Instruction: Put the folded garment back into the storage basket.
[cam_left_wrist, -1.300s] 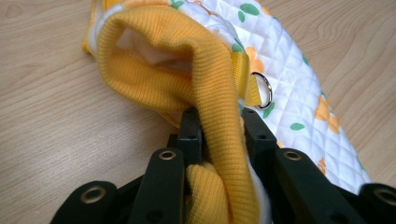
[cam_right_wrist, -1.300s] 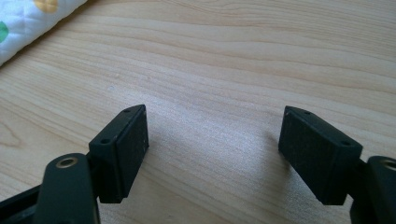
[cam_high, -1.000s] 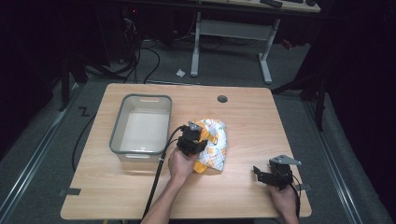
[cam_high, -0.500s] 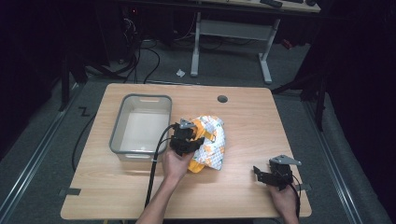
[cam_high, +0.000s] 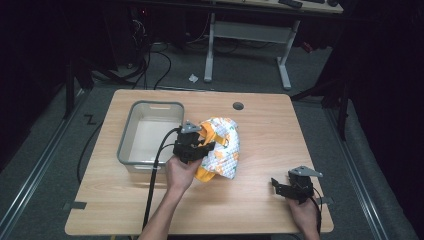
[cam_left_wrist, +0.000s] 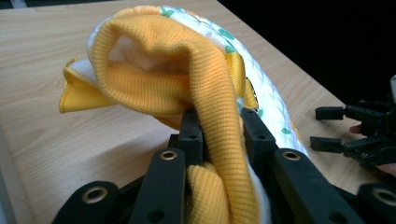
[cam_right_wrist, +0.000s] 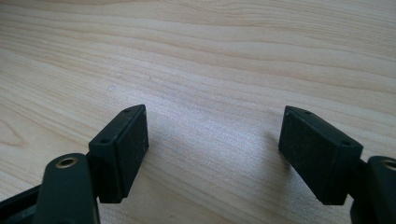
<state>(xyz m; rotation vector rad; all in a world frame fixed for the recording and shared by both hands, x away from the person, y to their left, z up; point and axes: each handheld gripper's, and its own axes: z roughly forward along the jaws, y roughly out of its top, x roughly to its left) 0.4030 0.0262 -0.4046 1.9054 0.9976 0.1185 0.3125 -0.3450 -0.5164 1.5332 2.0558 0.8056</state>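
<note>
Change: since a second ago the left gripper (cam_high: 196, 146) has lifted the garment (cam_high: 220, 148) off the table (cam_high: 260, 210) and carried it a little toward the bin (cam_high: 131, 134)
Garment: yellow ribbed edge pinched between the left jaws, the rest hangs down – its lower part is just above or touching the wood
Relation: bin lies directly left of the held garment, very near
Right gripper (cam_high: 295, 189): jaws apart, nothing between, resting well to the right

Left tool (cam_high: 206, 146) higher, garment (cam_high: 222, 150) lifted leftward
</note>
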